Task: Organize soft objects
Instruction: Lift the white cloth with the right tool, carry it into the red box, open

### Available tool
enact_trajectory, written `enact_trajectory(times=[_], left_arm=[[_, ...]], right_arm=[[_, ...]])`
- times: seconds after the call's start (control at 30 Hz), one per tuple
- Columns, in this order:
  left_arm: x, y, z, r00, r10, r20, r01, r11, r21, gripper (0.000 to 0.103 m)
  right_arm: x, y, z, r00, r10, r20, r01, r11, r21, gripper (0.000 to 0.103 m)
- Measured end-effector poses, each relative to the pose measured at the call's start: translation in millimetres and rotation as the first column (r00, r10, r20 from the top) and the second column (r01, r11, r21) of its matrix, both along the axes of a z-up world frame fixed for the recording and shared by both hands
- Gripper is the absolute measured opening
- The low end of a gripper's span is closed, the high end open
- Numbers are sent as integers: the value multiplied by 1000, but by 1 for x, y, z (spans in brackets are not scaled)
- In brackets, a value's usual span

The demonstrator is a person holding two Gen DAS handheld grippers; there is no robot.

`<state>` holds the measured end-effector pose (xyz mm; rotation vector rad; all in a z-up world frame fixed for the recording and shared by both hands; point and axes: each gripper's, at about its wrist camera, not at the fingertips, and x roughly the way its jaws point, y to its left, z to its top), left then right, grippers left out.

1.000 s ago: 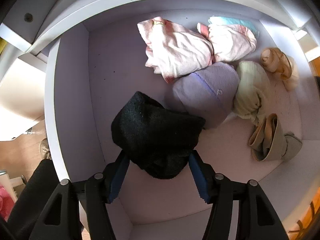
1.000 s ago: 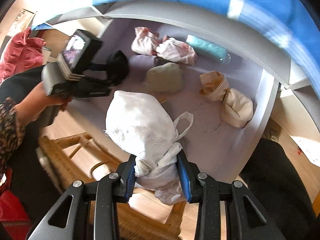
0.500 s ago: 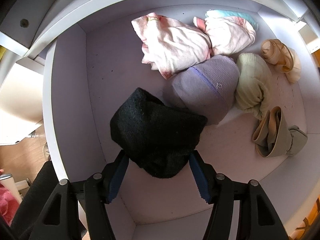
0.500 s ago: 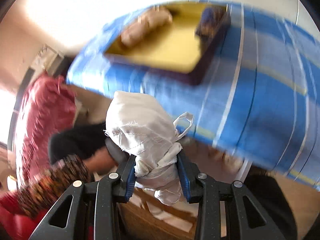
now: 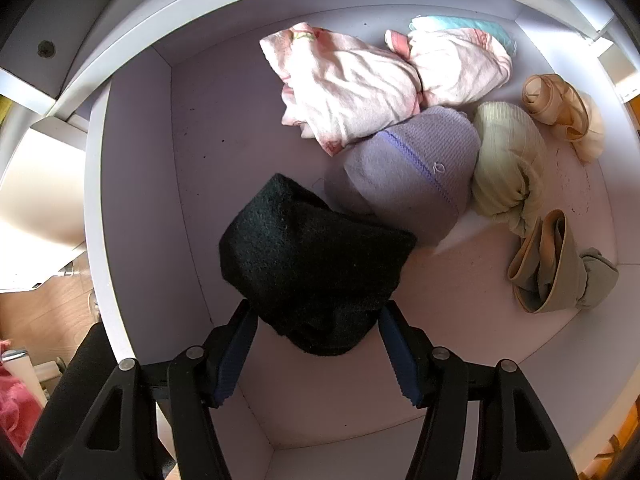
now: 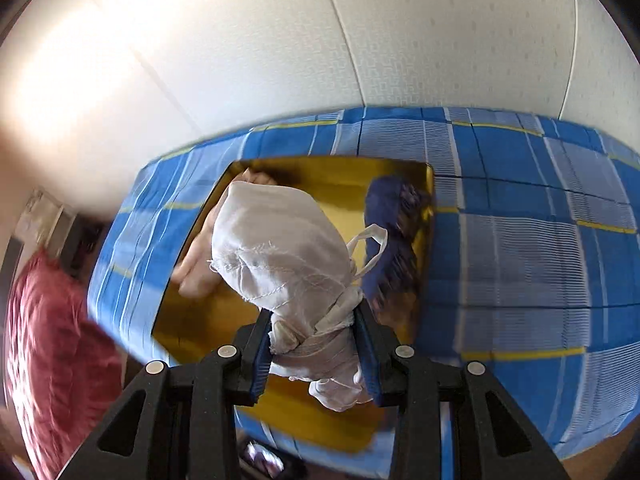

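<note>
With my left gripper [image 5: 316, 344] clamped on the black knit bundle [image 5: 312, 264] over the drawer [image 5: 136, 184] and my right gripper [image 6: 312, 352] pinching the white cloth bundle [image 6: 280, 248] above the yellow tray [image 6: 332, 176], I should lower each before releasing, 1 at a time.

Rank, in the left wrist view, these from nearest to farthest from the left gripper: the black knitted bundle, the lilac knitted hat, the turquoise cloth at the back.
1. Black knitted bundle: between the left gripper's jaws.
2. Lilac knitted hat: middle of the white drawer, right of the bundle.
3. Turquoise cloth: at the back wall, behind the pink clothes.
</note>
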<state>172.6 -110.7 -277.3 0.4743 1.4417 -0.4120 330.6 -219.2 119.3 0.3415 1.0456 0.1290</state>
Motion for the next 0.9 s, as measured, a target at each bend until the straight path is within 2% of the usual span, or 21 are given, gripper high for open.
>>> enact_trajectory(times=[0.2,0.43,0.57,0.7,0.8,0.9], left_arm=[[0,2,1,1000,0,-1,0,1000,-5,62],[-1,1,0,1000,-5,0,5,1000,8,63],[-1,0,-2,1000,-7,1,7,1000,16,63],[-1,1,-2,1000,-8,1,8,1000,18,63],[-1,1,-2,1000,-10,1,10,1000,21,63],[-1,0,-2,1000,-12,0,12,1000,20,64]], right_arm=[[52,10,-33,991,-112,-66,116,992,49,37],[83,20,-61,981,-179,-78,176,983,-48,38],[93,19,-61,977,-210,-21,205,967,-152,41],[99,21,-59,986,-169,-15,161,960,-228,42],[92,16,-48,987,-160,22,160,954,-255,42],[85,6,-39,984,-164,64,175,951,-256,48]])
